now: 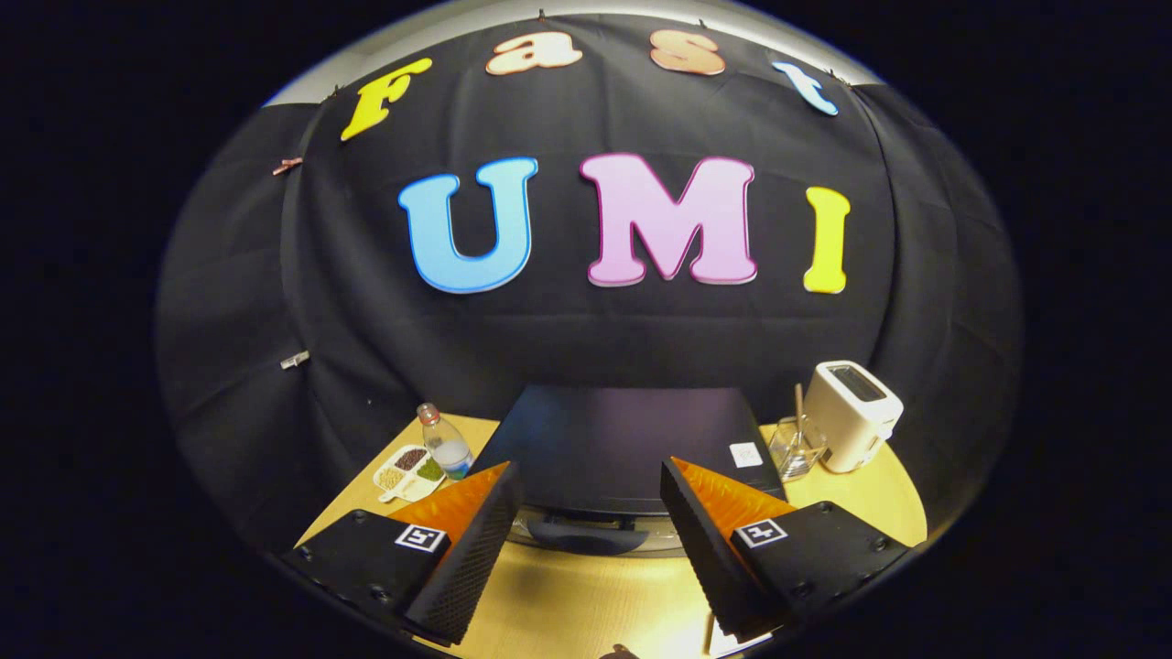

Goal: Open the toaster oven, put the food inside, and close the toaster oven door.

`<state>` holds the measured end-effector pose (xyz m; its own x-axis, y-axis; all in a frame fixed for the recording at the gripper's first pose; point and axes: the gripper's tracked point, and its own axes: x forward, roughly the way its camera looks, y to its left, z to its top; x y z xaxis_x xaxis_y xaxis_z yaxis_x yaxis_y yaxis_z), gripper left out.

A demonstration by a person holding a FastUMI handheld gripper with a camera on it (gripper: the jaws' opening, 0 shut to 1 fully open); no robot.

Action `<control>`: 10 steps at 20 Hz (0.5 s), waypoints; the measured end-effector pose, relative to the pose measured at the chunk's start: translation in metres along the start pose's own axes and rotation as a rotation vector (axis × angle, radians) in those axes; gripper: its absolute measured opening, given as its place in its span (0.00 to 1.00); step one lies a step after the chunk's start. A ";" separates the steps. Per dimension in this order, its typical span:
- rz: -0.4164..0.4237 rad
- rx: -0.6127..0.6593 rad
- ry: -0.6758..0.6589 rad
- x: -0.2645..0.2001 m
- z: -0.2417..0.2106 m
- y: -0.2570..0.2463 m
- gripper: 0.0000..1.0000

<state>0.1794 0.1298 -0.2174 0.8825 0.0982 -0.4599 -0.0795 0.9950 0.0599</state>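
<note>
My one camera, riding on the tongs and looking forward from above the table.

It sits behind my gripper (591, 522), whose two fingers stand apart at the bottom of what I see, and faces the booth's black back wall. It looks slightly down: the toaster oven (623, 448) lies close, just ahead of the fingers, its dark top toward me. The wooden table (586, 595) spreads below, with a bottle (445, 441) left and a white toaster (853, 414) right, farther back.
</note>
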 end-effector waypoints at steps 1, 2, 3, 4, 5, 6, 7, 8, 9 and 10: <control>0.002 0.000 0.034 0.011 -0.011 0.003 0.98; 0.002 0.000 0.066 0.021 -0.023 0.005 0.99; -0.001 0.000 0.090 0.030 -0.032 0.005 0.99; -0.006 0.001 0.114 0.038 -0.042 0.006 0.99; -0.012 0.001 0.135 0.045 -0.050 0.005 0.99; -0.018 0.005 0.155 0.050 -0.060 0.003 0.99; -0.025 0.013 0.169 0.055 -0.066 0.002 0.99; -0.032 0.022 0.179 0.058 -0.072 0.001 0.99; -0.037 0.028 0.185 0.060 -0.075 0.000 0.99; -0.051 0.029 0.196 0.062 -0.078 -0.001 0.98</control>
<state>0.1978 0.1357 -0.3154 0.7779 0.0520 -0.6262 -0.0216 0.9982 0.0561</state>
